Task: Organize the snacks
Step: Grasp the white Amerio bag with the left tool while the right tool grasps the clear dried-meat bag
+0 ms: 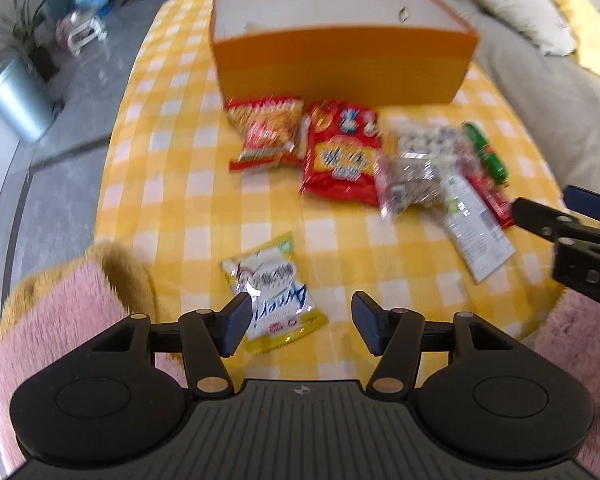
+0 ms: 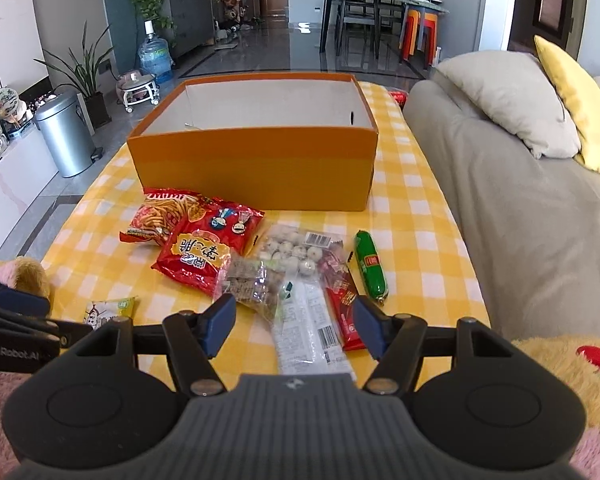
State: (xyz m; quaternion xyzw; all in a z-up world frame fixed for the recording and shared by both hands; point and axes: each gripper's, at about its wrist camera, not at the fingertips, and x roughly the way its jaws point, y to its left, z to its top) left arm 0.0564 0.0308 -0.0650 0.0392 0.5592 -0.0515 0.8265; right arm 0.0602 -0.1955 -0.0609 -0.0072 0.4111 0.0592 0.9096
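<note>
An open orange box [image 1: 340, 68] [image 2: 252, 164] stands at the far end of the yellow checked tablecloth [image 1: 172, 184]. In front of it lie a red bag of sticks [image 1: 264, 136] [image 2: 160, 216], a larger red bag [image 1: 340, 160] [image 2: 204, 248], clear bags of balls [image 2: 292, 252], a green sausage [image 1: 486, 152] [image 2: 370, 268], a red bar [image 2: 346, 312] and a long white packet [image 1: 476, 232] [image 2: 312, 332]. My left gripper [image 1: 300, 316] is open just above a small yellow-white packet [image 1: 274, 296]. My right gripper [image 2: 294, 314] is open over the white packet, not touching it.
A grey sofa [image 2: 520, 220] with beige and yellow cushions runs along the table's right side. Pink and yellow plush things [image 1: 60, 312] [image 2: 572, 364] lie at the near edge. A metal bin [image 2: 66, 136] and a water bottle [image 2: 154, 54] stand on the floor to the left.
</note>
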